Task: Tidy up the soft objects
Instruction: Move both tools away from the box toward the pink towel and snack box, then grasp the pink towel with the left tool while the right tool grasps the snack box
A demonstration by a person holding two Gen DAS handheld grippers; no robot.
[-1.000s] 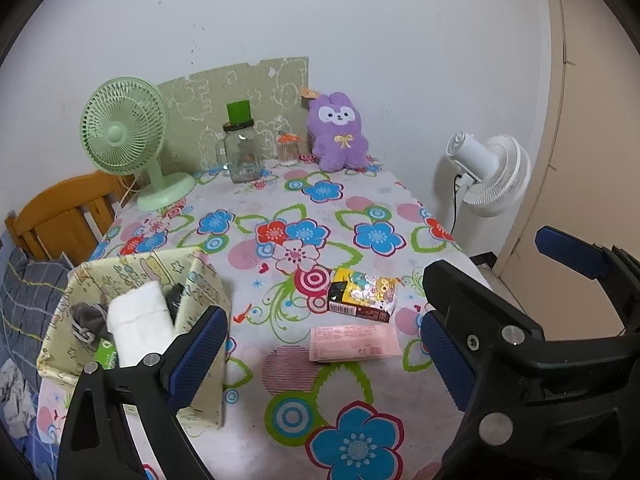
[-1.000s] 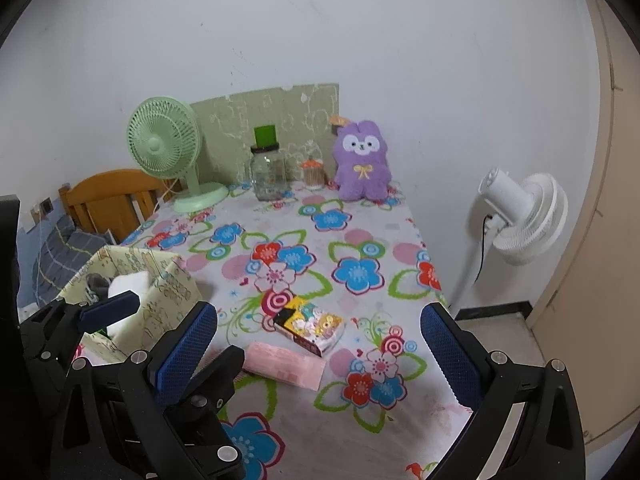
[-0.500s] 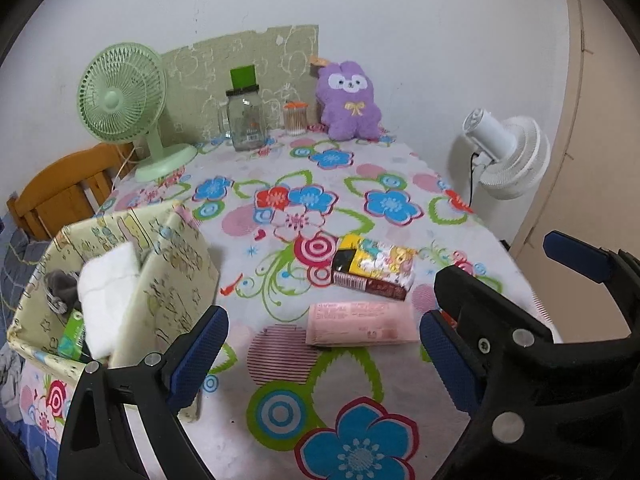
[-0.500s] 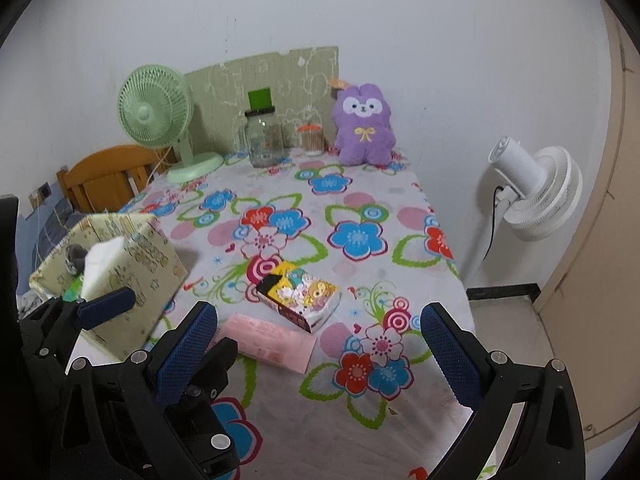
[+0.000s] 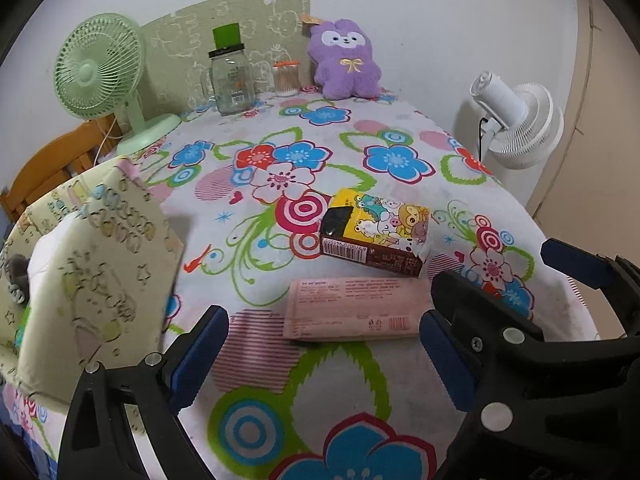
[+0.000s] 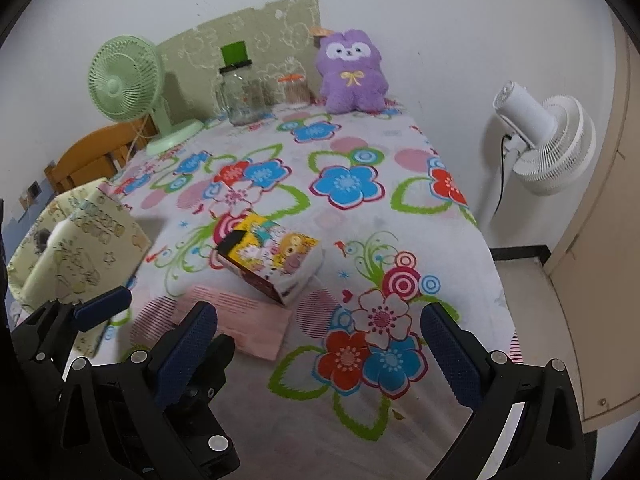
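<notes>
A flat pink soft pack (image 5: 350,314) lies on the flowered tablecloth (image 5: 280,128), just ahead of my open, empty left gripper (image 5: 320,344). A yellow cartoon-printed tissue pack (image 5: 376,236) lies right behind it. A pale yellow fabric storage box (image 5: 92,280) stands at the left edge and holds a white folded cloth and a grey item. A purple plush toy (image 5: 346,64) sits at the far end. In the right wrist view my right gripper (image 6: 320,340) is open and empty, with the pink pack (image 6: 240,320) and tissue pack (image 6: 272,260) to its front left.
A green desk fan (image 5: 100,76), a glass jar with a green lid (image 5: 230,76) and a small orange-lidded jar (image 5: 286,78) stand along the back wall. A white floor fan (image 6: 536,144) stands off the table's right side. A wooden chair (image 5: 52,160) is at left.
Both grippers have moved forward and lower toward the table. The pink pack and tissue pack now look larger and closer. Both jaws stayed open.
</notes>
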